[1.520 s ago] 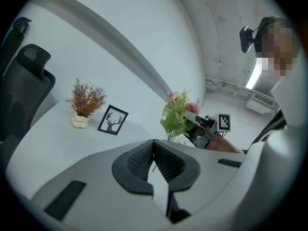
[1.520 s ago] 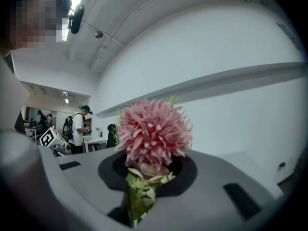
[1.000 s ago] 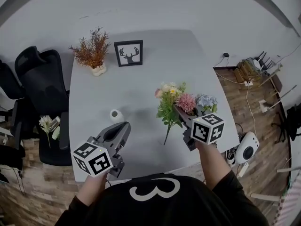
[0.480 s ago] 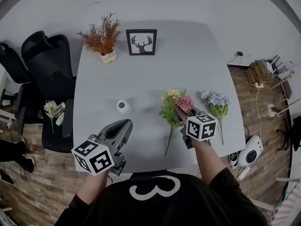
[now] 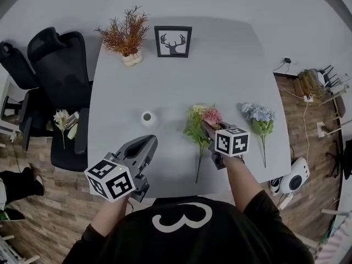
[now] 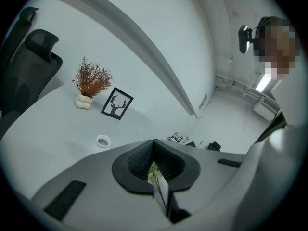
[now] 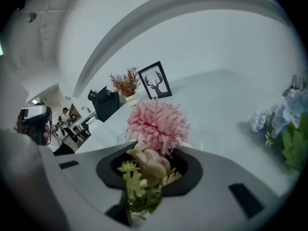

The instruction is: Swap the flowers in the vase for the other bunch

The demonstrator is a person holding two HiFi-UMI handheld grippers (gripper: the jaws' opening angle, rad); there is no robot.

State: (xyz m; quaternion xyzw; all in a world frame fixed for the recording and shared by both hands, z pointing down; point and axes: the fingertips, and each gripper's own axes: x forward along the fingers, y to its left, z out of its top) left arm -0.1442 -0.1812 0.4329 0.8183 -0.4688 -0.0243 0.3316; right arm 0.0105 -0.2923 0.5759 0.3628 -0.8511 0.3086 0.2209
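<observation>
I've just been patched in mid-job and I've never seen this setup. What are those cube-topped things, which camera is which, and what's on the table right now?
There is no robot here. A person holds a two-jawed tool in each hand, and the marker cubes are part of the tools. The head view comes from a camera on the person's head, looking down. The two gripper views ride on the tools and look along their jaws.

On the grey table stand a small white vase, which is empty, a dried plant and a deer picture. A blue bunch lies at the right.

The right tool grips a pink bunch by its stems, down at the table. Its jaws have just opened a touch, with the stems between them. The left tool is shut and empty.
</observation>
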